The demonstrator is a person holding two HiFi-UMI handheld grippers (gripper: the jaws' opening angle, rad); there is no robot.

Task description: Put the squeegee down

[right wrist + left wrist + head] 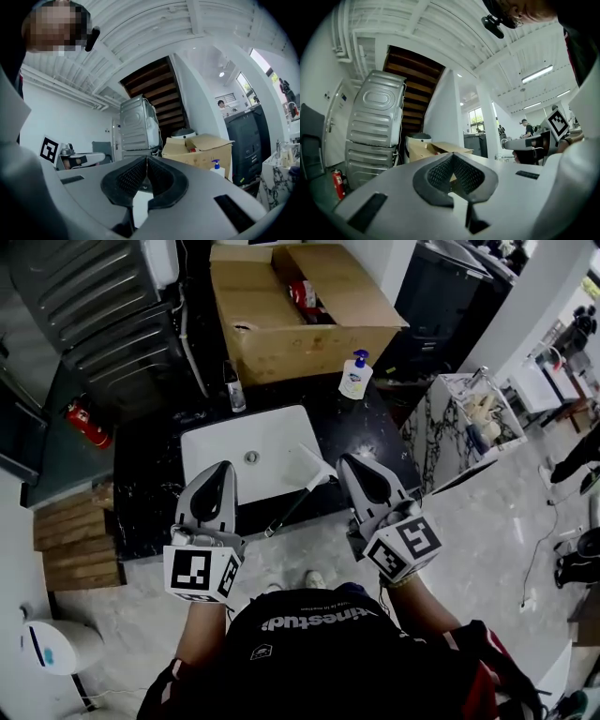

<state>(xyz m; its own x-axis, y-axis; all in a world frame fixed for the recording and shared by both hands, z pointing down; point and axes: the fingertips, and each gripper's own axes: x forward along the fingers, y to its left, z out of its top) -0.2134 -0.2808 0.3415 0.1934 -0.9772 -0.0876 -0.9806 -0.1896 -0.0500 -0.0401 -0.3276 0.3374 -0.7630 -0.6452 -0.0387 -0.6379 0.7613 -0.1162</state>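
The squeegee point(302, 491) lies on the front edge of the black counter point(150, 488), its white blade over the white sink point(220, 451) and its dark handle reaching past the counter's edge toward me. My left gripper point(223, 469) point(452, 156) is held up in front of my chest, left of the squeegee and apart from it, shut with nothing between its pads. My right gripper point(351, 463) point(146, 158) hangs just right of the blade, also shut and empty. Both point level across the room.
An open cardboard box point(300, 320) stands behind the sink, with a soap pump bottle point(354, 377) and a small clear bottle point(234, 390) in front of it. Grey stacked machines point(98, 306) and a red extinguisher point(86, 423) stand at left, wooden pallets point(73, 540) lower left.
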